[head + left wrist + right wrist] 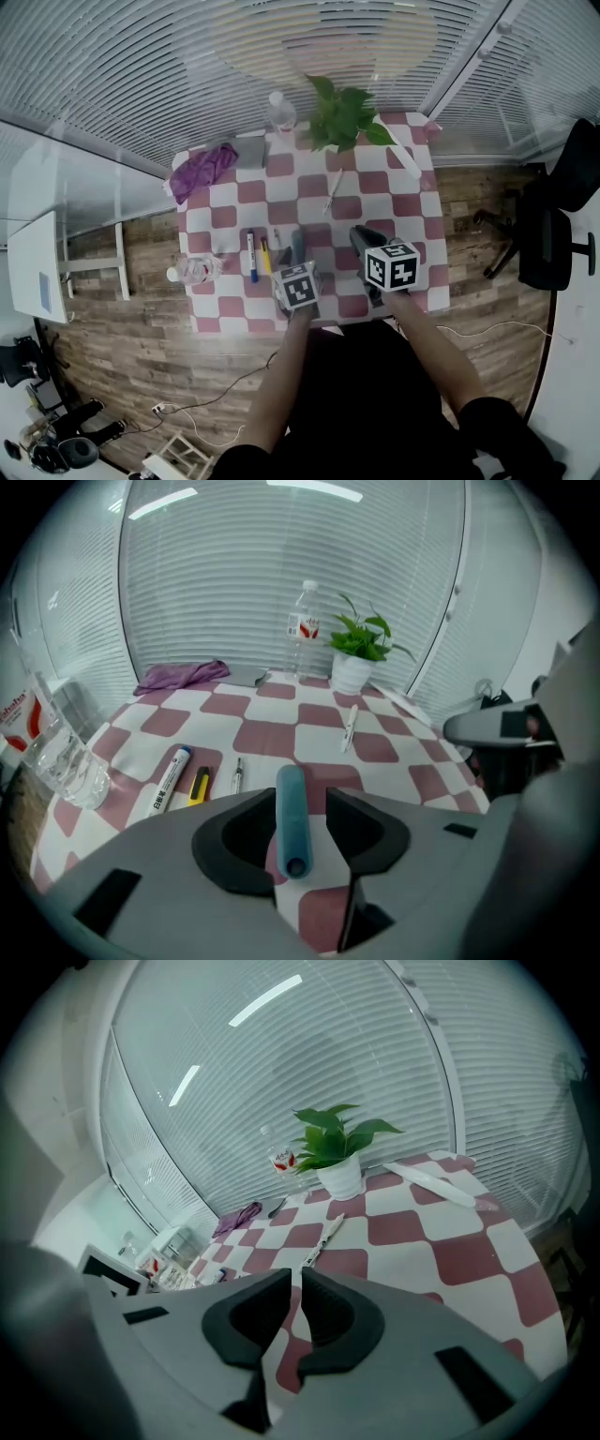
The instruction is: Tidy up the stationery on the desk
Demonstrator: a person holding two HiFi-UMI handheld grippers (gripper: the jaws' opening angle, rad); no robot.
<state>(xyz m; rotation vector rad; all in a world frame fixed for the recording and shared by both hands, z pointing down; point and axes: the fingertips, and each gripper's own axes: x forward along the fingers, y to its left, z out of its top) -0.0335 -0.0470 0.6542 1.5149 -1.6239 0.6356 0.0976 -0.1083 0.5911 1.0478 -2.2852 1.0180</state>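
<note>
We see the left gripper point(300, 799) with its jaws wide apart. A blue tube point(290, 817) lies lengthwise between them on the checked tablecloth point(272, 738). There is a gap on each side of the tube, so neither pad presses on it and it rests on the cloth unheld. In the head view this sits at the lower middle of the table, just above the left gripper's marker cube.

To the left of the tube, in the lower left of the left gripper view, three things lie side by side, roughly parallel to the tube: a white marker with a blue cap point(169, 780), a yellow cutter point(199, 786) and a thin pen point(236, 775). A white pen point(350, 727) lies apart from them, right of centre and nearer the far edge of the table. At the far left edge stands a crumpled clear plastic container point(61, 757).

Along the far side of the table we find a purple cloth point(181, 675) at the left, a water bottle point(303, 630) in the middle and a potted plant point(361, 641) just beside it on the right.

The right gripper point(295, 1283) has its jaws only a narrow slit apart, and we see nothing between them. In the head view it hangs over the lower right part of the table, beside the left gripper.
</note>
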